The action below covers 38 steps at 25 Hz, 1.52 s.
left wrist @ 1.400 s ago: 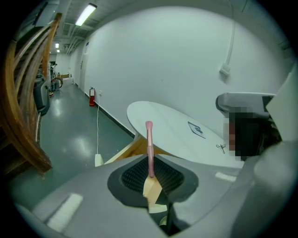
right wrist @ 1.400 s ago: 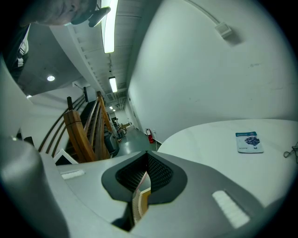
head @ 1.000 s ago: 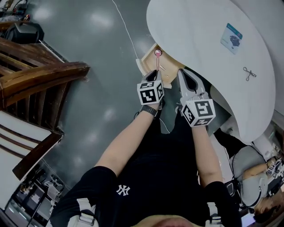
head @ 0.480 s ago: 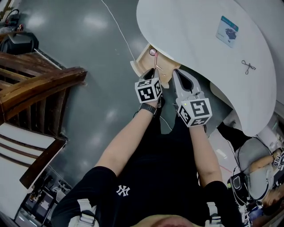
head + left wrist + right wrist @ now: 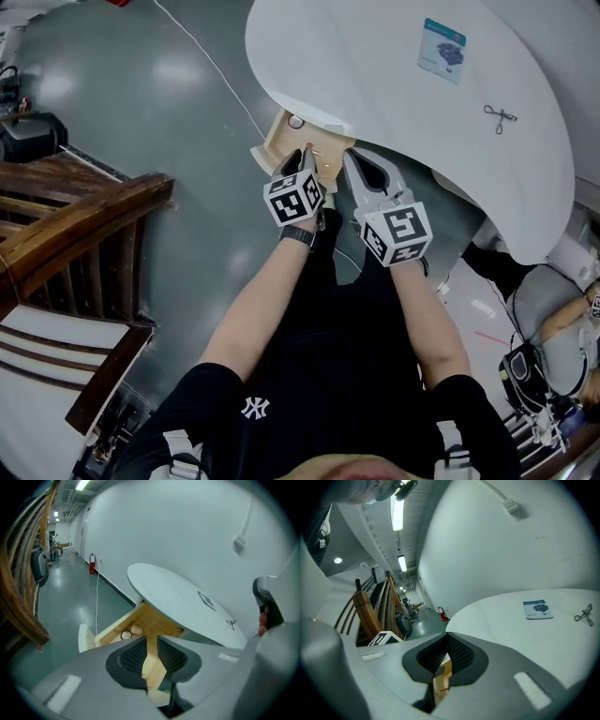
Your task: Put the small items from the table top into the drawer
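Presently the left hand-held gripper (image 5: 152, 641) is held slightly parted and empty at the open drawer (image 5: 115, 625) under the counter's (image 5: 375, 66) near edge, where a ring (image 5: 125, 635) and a pinkish item (image 5: 137, 630) lie. The right hand-held gripper (image 5: 448, 641) is closed on nothing. A card (image 5: 442, 51) and a wire clip (image 5: 500, 115), well back from that edge, could be stranded if the drawer were shut now.

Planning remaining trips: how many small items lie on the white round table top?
2: a blue printed card, and a small black scissor-like tool to its right in the head view. More may be out of view.
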Each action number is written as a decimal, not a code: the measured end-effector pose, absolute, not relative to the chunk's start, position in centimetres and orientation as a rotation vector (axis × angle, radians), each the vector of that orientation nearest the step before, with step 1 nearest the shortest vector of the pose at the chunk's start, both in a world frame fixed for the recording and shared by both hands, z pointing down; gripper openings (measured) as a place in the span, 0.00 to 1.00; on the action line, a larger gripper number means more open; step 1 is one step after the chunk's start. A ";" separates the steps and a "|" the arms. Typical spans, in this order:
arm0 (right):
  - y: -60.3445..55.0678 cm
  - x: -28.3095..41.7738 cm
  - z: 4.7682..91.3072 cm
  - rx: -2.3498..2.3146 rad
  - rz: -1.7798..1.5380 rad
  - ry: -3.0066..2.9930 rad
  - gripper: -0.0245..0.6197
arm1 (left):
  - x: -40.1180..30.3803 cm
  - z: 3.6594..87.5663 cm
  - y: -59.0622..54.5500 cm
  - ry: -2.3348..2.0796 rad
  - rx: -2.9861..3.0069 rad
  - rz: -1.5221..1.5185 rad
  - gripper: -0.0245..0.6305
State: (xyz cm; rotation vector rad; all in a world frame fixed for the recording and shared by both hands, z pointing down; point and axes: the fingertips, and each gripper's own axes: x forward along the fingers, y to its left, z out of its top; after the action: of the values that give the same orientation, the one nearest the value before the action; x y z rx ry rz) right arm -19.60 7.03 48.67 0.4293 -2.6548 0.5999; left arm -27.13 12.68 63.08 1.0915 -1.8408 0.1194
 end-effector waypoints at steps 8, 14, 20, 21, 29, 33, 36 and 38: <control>3.7 -16.3 46.6 0.577 0.585 -2.680 0.07 | -24.2 59.0 8.1 -1.827 1.276 0.169 0.10; 2.3 -13.9 45.4 0.677 0.579 -2.687 0.07 | -22.1 56.5 5.4 -1.805 1.383 0.172 0.07; 1.0 -11.0 44.3 0.781 0.572 -2.685 0.07 | -18.3 54.2 2.8 -1.737 1.538 0.216 0.05; 0.6 -10.4 44.1 0.802 0.570 -2.683 0.07 | -17.5 53.7 2.3 -1.726 1.567 0.221 0.05; -2.6 -4.5 42.7 0.988 0.576 -2.661 0.07 | -10.1 49.9 -3.1 -1.614 1.813 0.279 0.05; -4.7 -1.2 42.1 1.076 0.584 -2.639 0.07 | -6.2 48.5 -6.0 -1.531 1.924 0.293 0.05; -6.6 1.3 41.6 1.108 0.583 -2.637 0.07 | -3.2 48.0 -8.3 -1.491 1.981 0.307 0.05; -7.9 3.0 41.5 1.122 0.588 -2.632 0.07 | -1.3 47.8 -10.0 -1.472 2.019 0.338 0.05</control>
State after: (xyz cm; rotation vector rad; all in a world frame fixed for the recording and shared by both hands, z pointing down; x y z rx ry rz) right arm 2.96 -7.95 41.48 1.1220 -2.6318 0.5884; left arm -1.31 -9.99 47.77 2.0192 -1.4724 0.3383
